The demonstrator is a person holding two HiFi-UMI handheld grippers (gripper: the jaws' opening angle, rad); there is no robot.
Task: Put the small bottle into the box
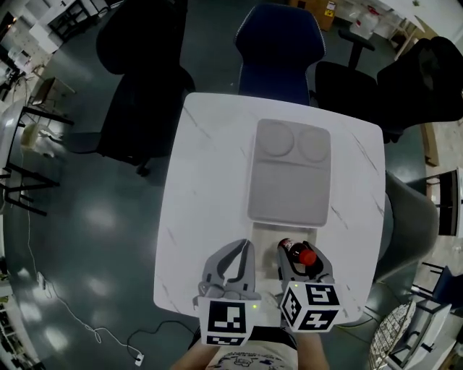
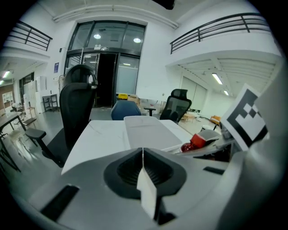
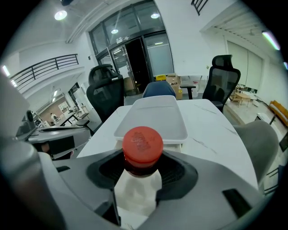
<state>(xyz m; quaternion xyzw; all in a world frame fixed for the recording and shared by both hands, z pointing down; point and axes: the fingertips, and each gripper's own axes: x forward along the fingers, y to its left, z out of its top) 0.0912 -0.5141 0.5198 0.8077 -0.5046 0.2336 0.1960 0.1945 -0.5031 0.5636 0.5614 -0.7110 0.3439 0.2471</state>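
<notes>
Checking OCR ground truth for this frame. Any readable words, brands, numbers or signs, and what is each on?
Nothing here reads as legible text.
small bottle, red cap: faint embossing, too blurred to read.
left marker cube and right marker cube: black-and-white square patterns only, no letters.
blue wall sign: too small to read.
yellow sticker: too small to read.

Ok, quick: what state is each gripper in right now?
Left gripper: shut, nothing in it.
Right gripper: shut on the small bottle, red cap up.
</notes>
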